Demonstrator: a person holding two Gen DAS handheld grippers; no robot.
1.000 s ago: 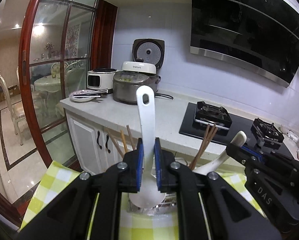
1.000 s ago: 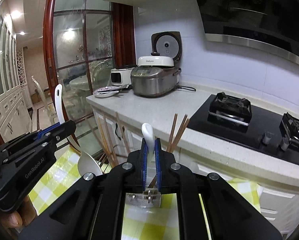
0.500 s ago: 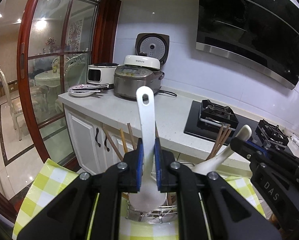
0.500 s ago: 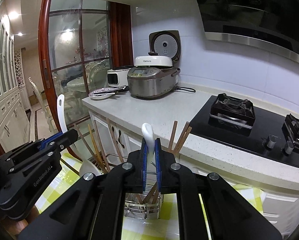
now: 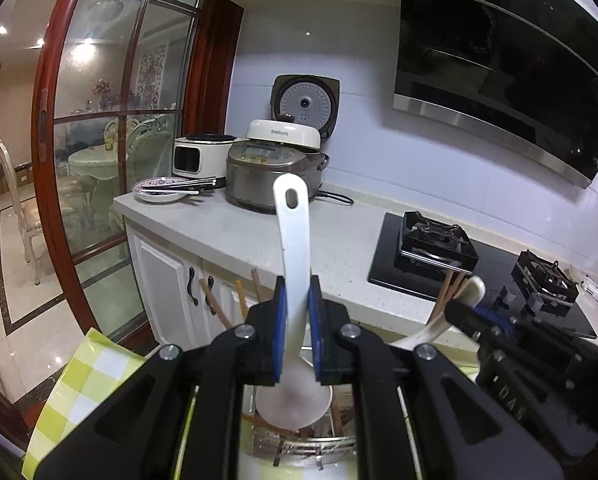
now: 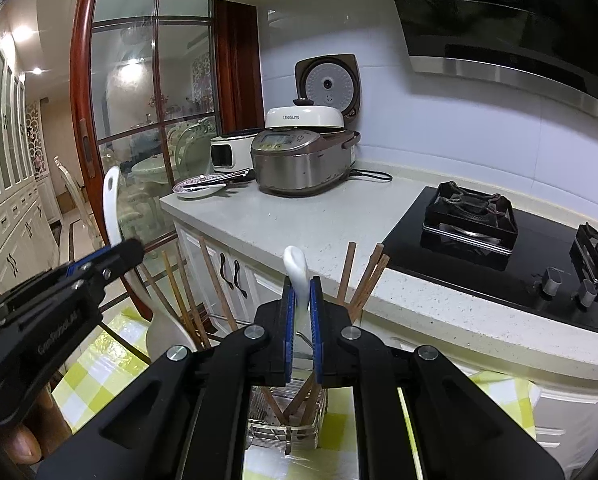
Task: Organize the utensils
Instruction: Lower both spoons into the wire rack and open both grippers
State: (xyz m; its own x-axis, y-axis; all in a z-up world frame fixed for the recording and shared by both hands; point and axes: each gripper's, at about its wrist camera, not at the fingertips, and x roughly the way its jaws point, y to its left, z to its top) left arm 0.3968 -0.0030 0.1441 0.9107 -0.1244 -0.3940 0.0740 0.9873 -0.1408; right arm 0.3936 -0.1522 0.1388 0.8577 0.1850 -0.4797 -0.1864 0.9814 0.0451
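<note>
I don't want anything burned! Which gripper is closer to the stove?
Right. The right gripper hangs on the stove side; the left gripper hangs toward the glass door.

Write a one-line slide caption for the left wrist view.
Left gripper holds a white rice paddle above the wire utensil holder.

Left wrist view: sitting right behind the left claw, aimed forward and slightly down, super close to the wire utensil rack with the bench and stove further back. Right wrist view: same deal behind the right claw, just beside it. Shared in both: rack, bench, rice cooker, stove, plus each other's claw at the frame edge.
</note>
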